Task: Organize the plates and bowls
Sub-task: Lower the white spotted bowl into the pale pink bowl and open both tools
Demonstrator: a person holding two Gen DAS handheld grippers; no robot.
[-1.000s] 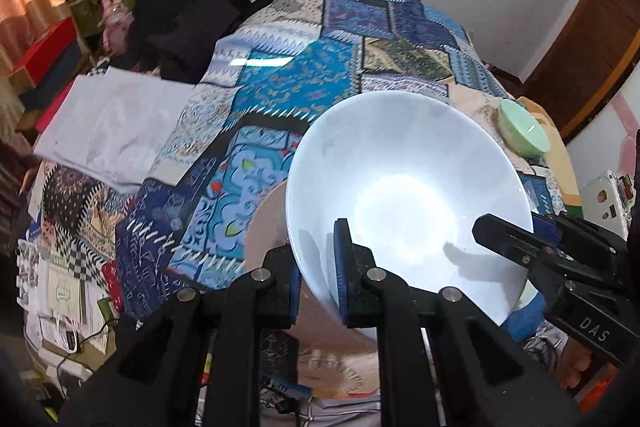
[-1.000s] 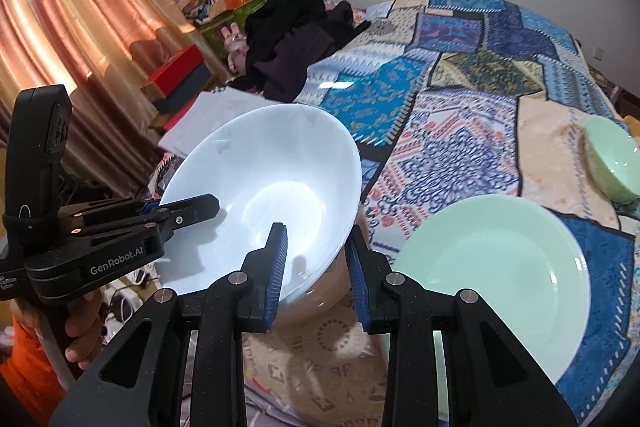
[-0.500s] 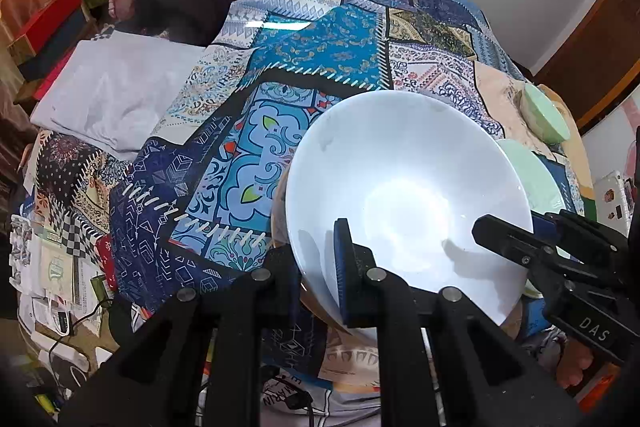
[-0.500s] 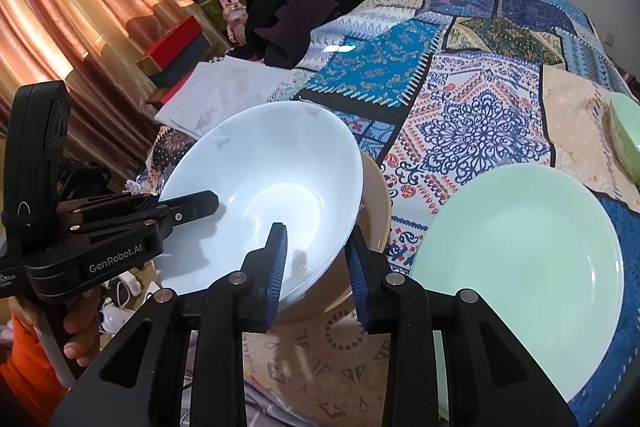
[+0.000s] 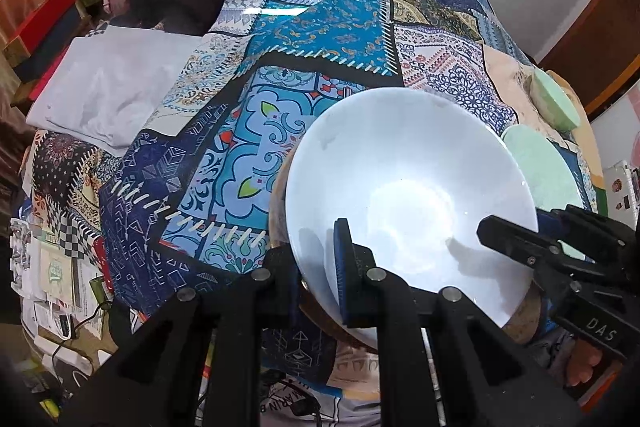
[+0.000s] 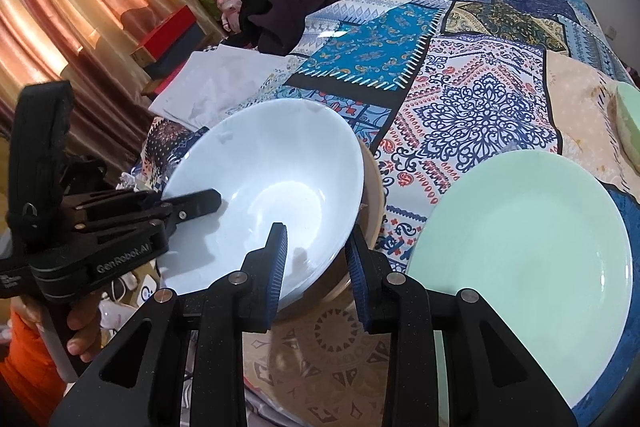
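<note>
In the left wrist view, the left hand-held gripper (image 5: 320,267) is clamped on the near rim of the white bowl (image 5: 408,195), above a brown bowl (image 5: 280,195) near the bed's (image 5: 320,27) front edge. In the right wrist view, the right hand-held gripper (image 6: 316,259) straddles the white bowl's (image 6: 264,187) rim; whether its pads press cannot be told. A green plate (image 6: 520,267) lies just beside.

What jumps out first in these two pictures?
A big white bowl fills the middle, each black tool clamping its rim: the left tool and right tool. It sits in a tan bowl on a bright patchwork cloth, beside a pale green plate.
</note>
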